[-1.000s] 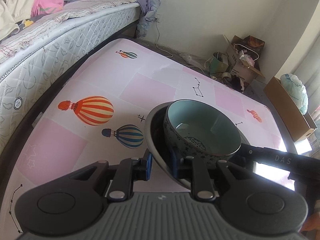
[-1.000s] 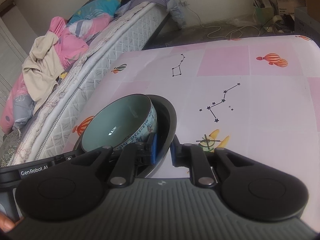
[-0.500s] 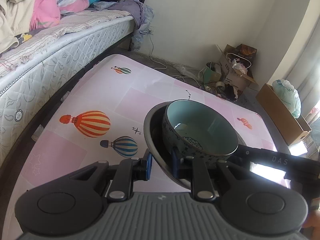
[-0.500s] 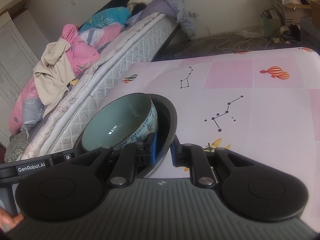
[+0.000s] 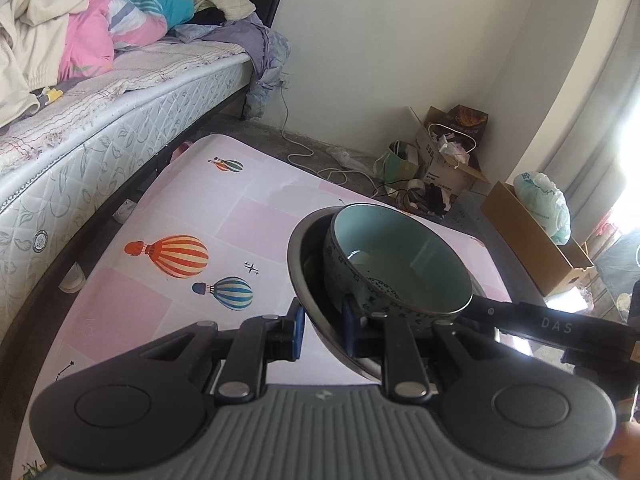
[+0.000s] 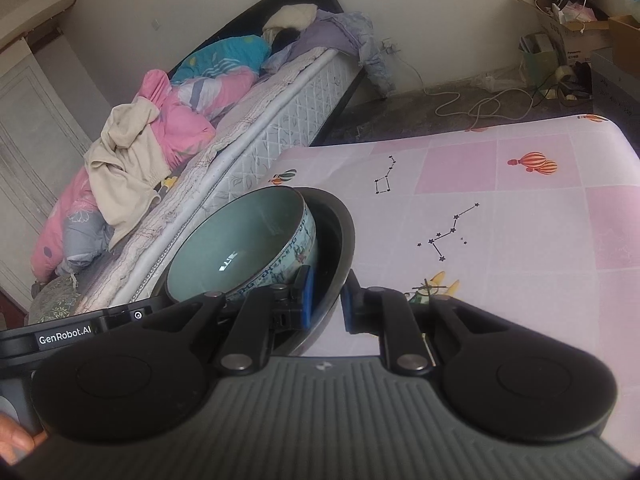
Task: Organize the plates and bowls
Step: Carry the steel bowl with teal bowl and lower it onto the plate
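I hold the dark plate (image 5: 308, 280) by opposite rim edges: left gripper (image 5: 322, 322) and right gripper (image 6: 326, 300), fingers clenched on the rim. The teal bowl (image 5: 400, 264) sits in the plate, above the balloon-print surface (image 5: 240, 216). Both grippers pitch downward, facing each other across the load.

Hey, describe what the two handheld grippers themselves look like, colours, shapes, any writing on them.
Both look alike. The left gripper and right gripper each have a ribbed grey body, two round black discs, black linkage arms with silver rivets, and fingers faced with blue pads. White lettering shows on their sides: "GenRobot.AI" on the left one, "DAS" on the right one. No cables or sleeves are visible.
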{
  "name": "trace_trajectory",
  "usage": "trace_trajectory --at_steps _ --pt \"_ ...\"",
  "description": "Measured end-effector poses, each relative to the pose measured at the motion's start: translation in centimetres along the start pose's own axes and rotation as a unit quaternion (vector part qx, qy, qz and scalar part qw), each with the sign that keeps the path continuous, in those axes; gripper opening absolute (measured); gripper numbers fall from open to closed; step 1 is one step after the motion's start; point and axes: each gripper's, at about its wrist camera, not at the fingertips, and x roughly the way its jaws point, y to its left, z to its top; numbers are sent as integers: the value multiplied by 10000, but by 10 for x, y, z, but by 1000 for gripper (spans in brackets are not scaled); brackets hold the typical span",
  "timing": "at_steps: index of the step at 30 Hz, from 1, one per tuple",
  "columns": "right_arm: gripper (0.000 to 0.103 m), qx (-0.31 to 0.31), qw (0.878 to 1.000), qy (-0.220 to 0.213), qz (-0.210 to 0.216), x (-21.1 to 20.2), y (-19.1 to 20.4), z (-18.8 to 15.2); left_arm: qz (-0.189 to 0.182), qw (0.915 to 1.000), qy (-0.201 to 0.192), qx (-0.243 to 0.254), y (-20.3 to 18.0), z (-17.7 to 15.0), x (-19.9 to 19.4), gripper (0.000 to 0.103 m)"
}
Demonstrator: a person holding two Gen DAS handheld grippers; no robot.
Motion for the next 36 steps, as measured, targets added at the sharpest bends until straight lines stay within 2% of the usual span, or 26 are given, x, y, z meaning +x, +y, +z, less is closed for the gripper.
trace_trajectory --at_steps 9,17,26,36 --pt "14 123 9999 -45 -103 -69 9 -37 -275 9996 63 38 -17 -31 -46 19" --pt "15 323 9990 138 -261 -111 2 -91 -342 9988 339 95 -26 -73 -59 19" --pt "15 507 9964 508 -462 -116 -10 -141 -247 9967 774 47 -20 -110 -51 19" --pt "15 199 9954 613 -706 -104 -4 -151 -125 9957 904 142 -19 -118 -43 20"
